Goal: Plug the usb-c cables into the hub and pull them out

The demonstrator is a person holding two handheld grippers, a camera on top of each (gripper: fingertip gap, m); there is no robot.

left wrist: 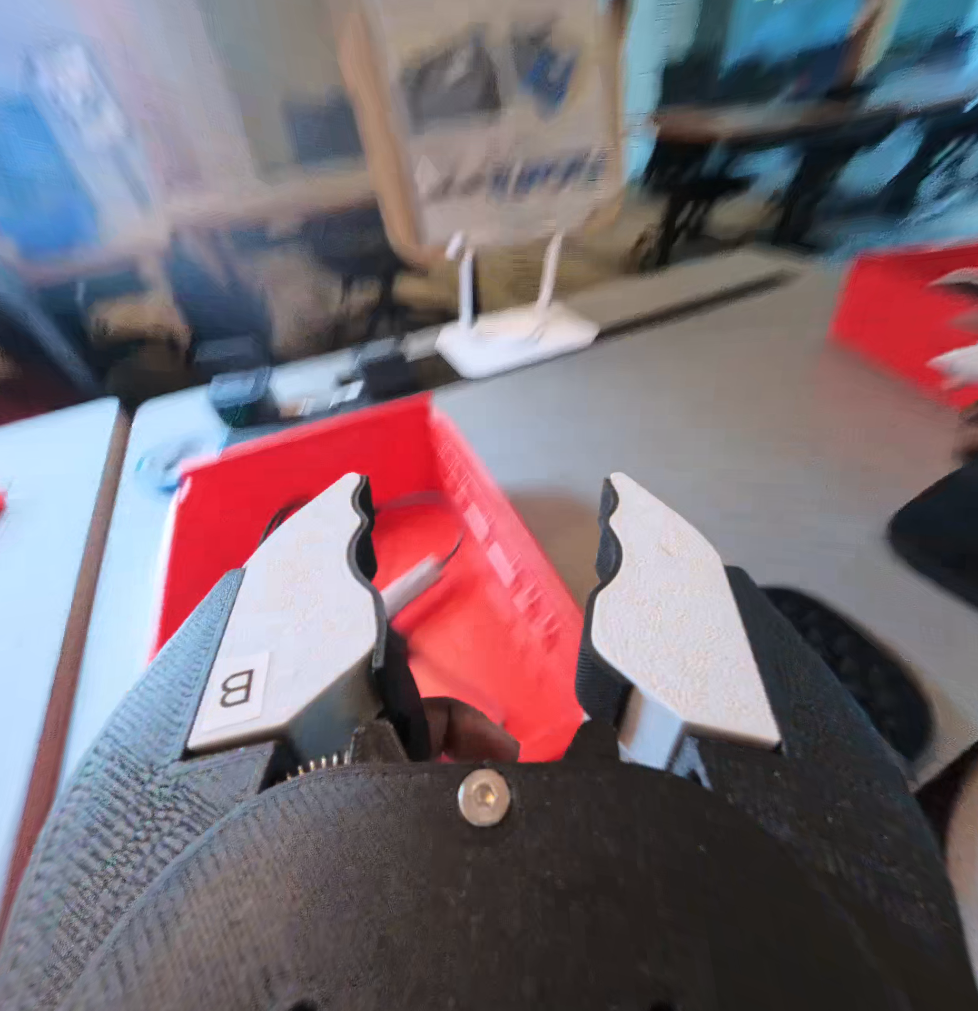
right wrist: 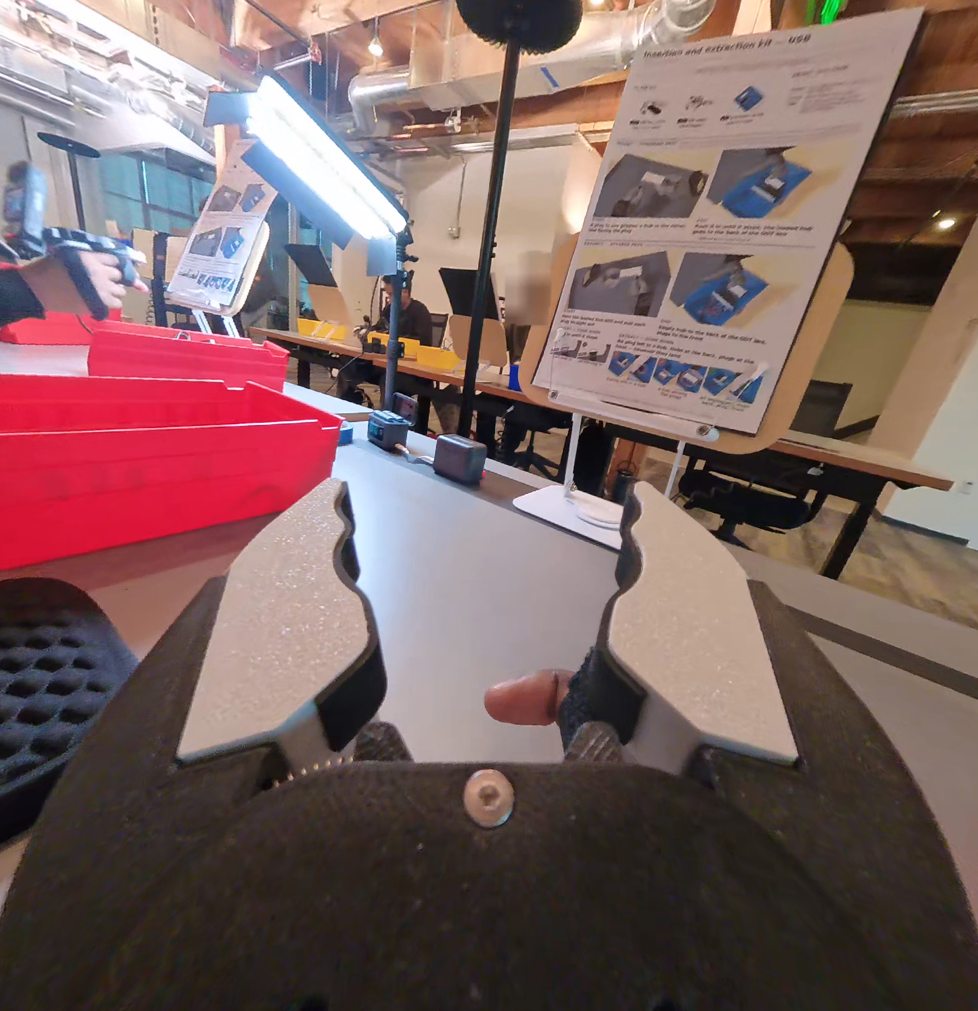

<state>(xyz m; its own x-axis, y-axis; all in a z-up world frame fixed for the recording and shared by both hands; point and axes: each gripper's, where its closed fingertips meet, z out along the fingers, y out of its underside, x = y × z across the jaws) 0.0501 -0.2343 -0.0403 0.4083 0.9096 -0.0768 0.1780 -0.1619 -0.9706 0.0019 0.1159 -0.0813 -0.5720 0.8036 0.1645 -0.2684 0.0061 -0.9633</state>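
Note:
In the left wrist view, my left gripper (left wrist: 487, 487) is open and empty above a red bin (left wrist: 322, 465). Inside the bin lies a cable with a silver plug (left wrist: 412, 582) and a thin black cord (left wrist: 421, 500), partly hidden behind the left finger. The view is motion-blurred. In the right wrist view, my right gripper (right wrist: 486, 495) is open and empty, held low over the grey table (right wrist: 464, 574). The left gripper (right wrist: 87, 257) shows far left, held in a hand above the red bins (right wrist: 147, 465). No hub is visible.
An instruction sheet on a white stand (right wrist: 694, 230) stands at the table's back edge; it also shows in the left wrist view (left wrist: 516, 336). Small dark devices (right wrist: 459, 457) sit by the edge. A black perforated pad (right wrist: 38, 684) lies at left. A second red bin (left wrist: 908, 317) stands right.

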